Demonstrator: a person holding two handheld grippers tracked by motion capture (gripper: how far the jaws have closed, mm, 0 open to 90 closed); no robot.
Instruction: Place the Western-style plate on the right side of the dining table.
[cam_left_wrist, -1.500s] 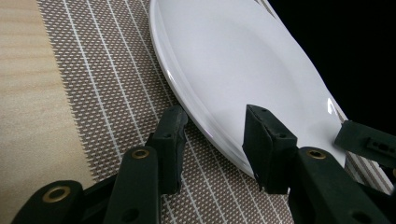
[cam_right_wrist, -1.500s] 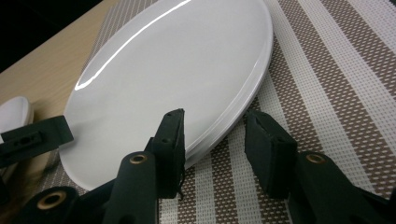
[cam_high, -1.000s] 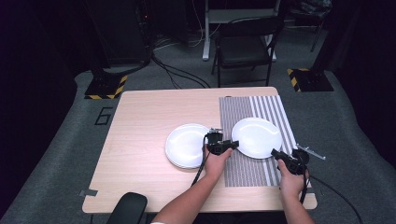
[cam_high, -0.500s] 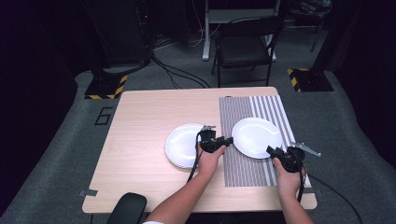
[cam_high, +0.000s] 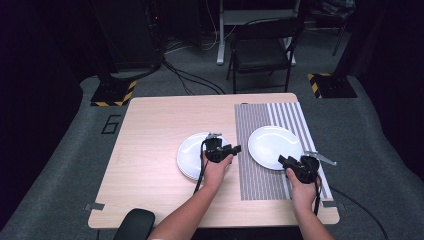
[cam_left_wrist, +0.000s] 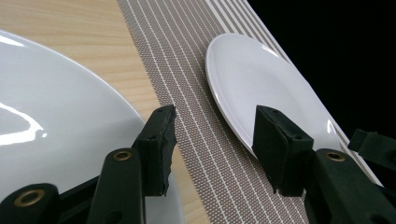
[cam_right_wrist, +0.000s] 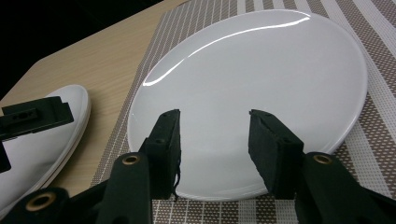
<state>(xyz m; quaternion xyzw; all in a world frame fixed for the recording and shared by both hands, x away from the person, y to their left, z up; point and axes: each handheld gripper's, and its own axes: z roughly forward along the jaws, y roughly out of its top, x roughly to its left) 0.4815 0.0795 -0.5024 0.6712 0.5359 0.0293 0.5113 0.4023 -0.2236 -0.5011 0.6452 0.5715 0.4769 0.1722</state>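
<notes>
High view: fixed above my side, looking forward and down over whole table (cam_high: 160, 125). Left gripper view: close, low, skims left plate (cam_left_wrist: 60, 135) toward striped mat (cam_left_wrist: 196, 107). Right gripper view: close over right plate (cam_right_wrist: 261, 93). I see both plates in all three.

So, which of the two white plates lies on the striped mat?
The plate on the right, near the right gripper, lies fully on the striped mat. The other plate rests on the bare wooden table, beside the mat.
</notes>
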